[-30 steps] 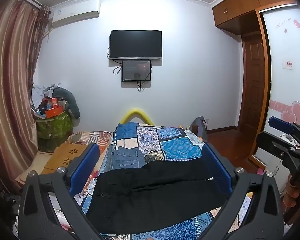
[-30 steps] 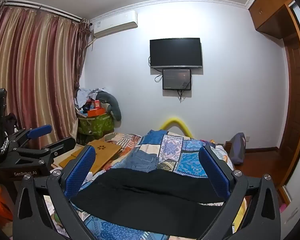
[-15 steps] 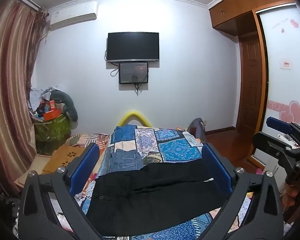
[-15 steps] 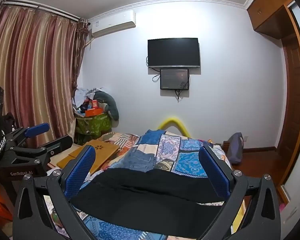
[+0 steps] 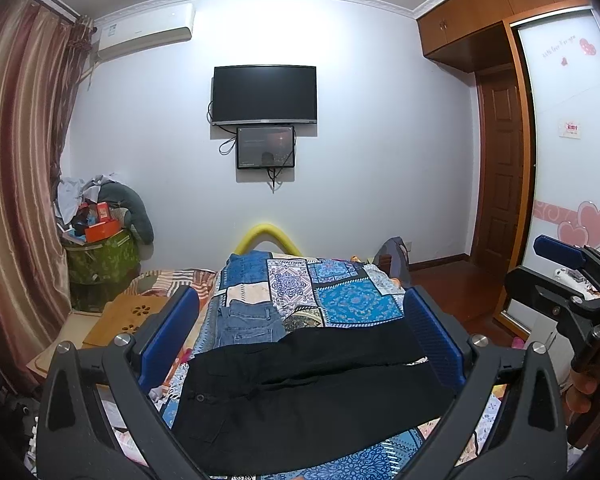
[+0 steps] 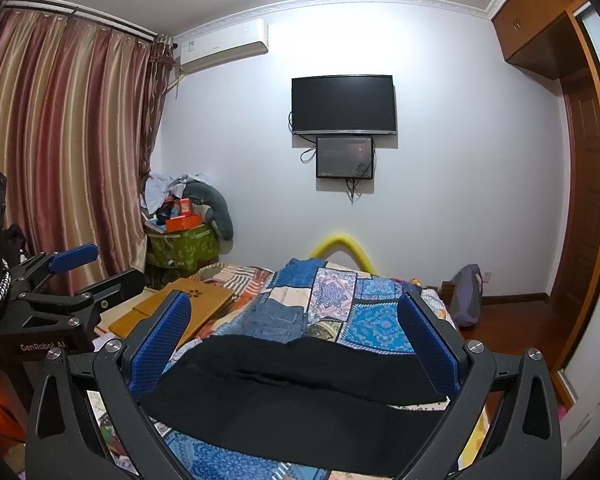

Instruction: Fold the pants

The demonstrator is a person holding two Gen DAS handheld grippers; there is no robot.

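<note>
Bedroom, patchwork bed (image 5: pixel 352 300). Black pants (image 5: pixel 300 392) lie flat across it, waistband left. Left gripper (image 5: pixel 300 344) and right gripper (image 6: pixel 296 344) hover, fingers spread, empty. Likely soft, light, floppy: pinch waistband and hems.

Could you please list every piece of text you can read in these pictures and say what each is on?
"GenRobot.AI": white print on the left gripper body.
"DA": cut-off letters on the right gripper handle.
Wardrobe door script and red sign: too blurred to read.
Air conditioner label: too small.
</note>
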